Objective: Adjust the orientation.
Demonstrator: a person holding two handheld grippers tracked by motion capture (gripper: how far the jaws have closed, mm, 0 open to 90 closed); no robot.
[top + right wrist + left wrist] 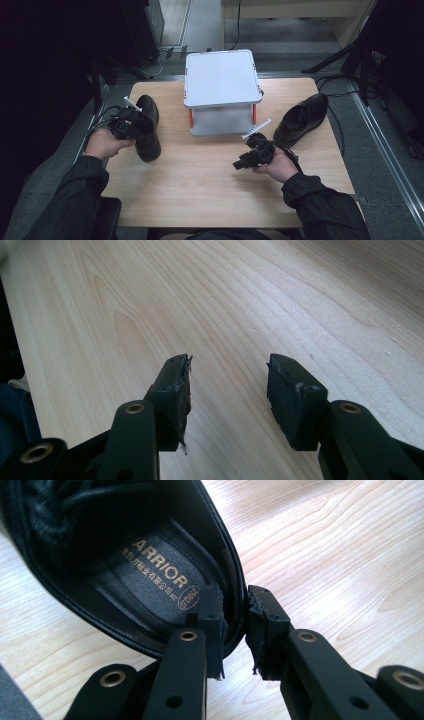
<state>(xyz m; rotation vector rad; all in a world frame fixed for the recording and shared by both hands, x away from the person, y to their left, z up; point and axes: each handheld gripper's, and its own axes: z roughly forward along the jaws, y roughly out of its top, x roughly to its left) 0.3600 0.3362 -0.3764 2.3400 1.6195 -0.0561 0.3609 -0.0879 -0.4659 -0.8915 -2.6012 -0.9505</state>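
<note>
Item: 1 black shoe (147,131), left side of the table (200,190), its heel rim clamped between the jaws of the left gripper (235,630); the right gripper (227,390) hangs over bare wood, jaws apart and empty. Risk: the hold is on thin heel leather only, so the shoe could swing, slip out, or catch the rack (221,80) if carried there.

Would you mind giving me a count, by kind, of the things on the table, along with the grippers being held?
Black leather shoes: 2, one gripped at its heel rim by the left gripper, the other shoe lying at the table's right side
White two-tier rack: 1
Handheld grippers: 2, the right gripper open with nothing between its pads
Total: 5
</note>
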